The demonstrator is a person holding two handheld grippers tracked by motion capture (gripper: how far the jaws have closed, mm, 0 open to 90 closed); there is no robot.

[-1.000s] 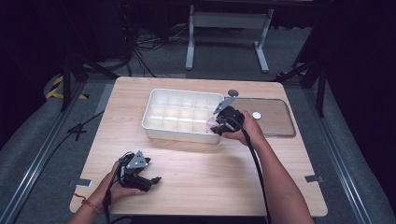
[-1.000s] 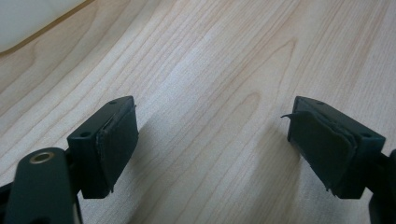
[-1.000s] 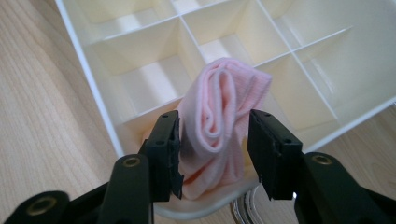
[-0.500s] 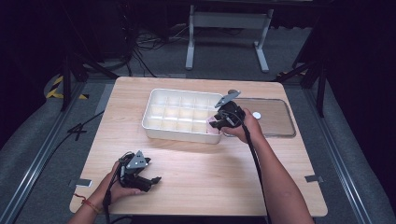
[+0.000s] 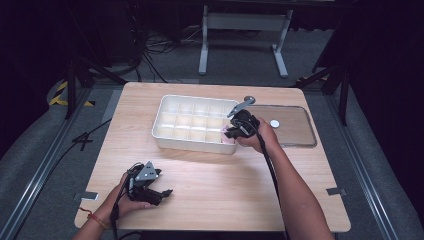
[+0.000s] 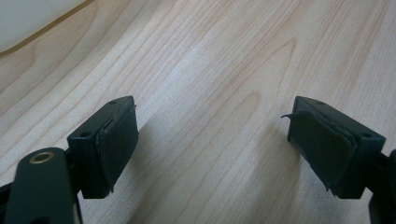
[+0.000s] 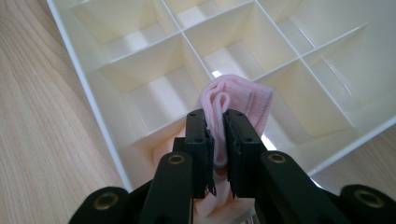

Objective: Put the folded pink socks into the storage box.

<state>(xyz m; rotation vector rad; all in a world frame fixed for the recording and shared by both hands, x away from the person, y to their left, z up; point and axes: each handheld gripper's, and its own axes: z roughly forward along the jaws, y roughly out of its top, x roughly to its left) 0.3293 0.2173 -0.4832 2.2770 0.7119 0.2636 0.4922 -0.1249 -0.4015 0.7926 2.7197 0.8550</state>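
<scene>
Right hand-held gripper [image 7: 217, 140] just closing, pinching a pink cloth [image 7: 238, 100] – low in a corner compartment of the white tray [image 5: 165, 107]. Left hand-held gripper [image 6: 212, 144] open over bare bench [image 5: 225, 190] – empty.

Table [image 5: 210, 200]: light wood, visible grain, matt, smooth.
Divided tray [image 7: 107, 98]: cream plastic, glossy, highlights on partition walls.
Pink sock [image 7: 243, 100]: soft knit cloth, fine ribbing, matt; sat at tray's 4 o'clock corner in high view.
Right gripper [image 7: 218, 140]: black matt plastic, brass-look screw inserts.
Left gripper [image 6: 215, 135]: pads [image 6: 119, 140] looked rubbery, matt, edges frayed.
Lid [image 5: 295, 135] at 3 o'clock of tray: clear plastic, sheen.
Floor [image 5: 45, 145]: grey carpet, rough.
</scene>
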